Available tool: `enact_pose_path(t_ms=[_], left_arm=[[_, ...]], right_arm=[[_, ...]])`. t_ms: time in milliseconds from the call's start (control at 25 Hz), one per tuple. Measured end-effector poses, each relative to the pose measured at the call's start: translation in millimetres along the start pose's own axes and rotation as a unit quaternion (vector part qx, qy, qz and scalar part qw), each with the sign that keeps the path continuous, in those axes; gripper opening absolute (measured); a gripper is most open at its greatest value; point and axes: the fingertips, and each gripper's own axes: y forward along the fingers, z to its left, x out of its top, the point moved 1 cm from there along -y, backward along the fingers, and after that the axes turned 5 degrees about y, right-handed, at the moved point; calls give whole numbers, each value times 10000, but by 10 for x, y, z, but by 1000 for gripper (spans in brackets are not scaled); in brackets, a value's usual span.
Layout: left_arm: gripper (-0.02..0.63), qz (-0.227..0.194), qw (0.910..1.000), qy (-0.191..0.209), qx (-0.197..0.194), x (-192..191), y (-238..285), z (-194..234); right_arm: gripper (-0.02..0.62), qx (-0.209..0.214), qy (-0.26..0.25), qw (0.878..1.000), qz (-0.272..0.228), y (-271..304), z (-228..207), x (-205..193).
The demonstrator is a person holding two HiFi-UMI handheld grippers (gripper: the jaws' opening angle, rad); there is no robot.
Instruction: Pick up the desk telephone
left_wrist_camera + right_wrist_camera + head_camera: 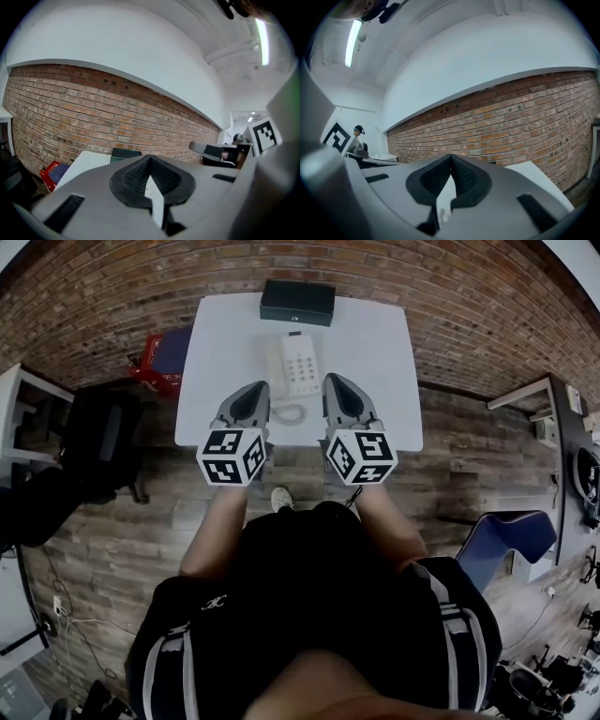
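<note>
Head view: phone (300, 367) on table (394, 381).
Left gripper (253, 395): closed, empty.
Right gripper (339, 390): closed, empty.
Handling: likely light, rigid (handset (275, 367) loose); clamp body sides.

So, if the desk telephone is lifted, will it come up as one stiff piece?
Probably not: the handset seems only to rest on the desk telephone and may slide off if tilted. Its coiled cord looks floppy and would likely dangle.

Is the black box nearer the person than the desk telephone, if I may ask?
No, the black box sits at the far edge of the table, beyond the desk telephone.
</note>
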Motion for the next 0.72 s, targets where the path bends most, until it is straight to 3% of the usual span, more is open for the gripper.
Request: enact_pose_path(t_ms=[400,720], left_arm=[[0,533,9974,-451,162,-275,569,354],[0,1105,9893,-842,446,-697,1094,593]], right_arm=[[-3,13,197,9974,694,550,-519,-382],[-3,253,139,9919,1238,1046,-936,-692]])
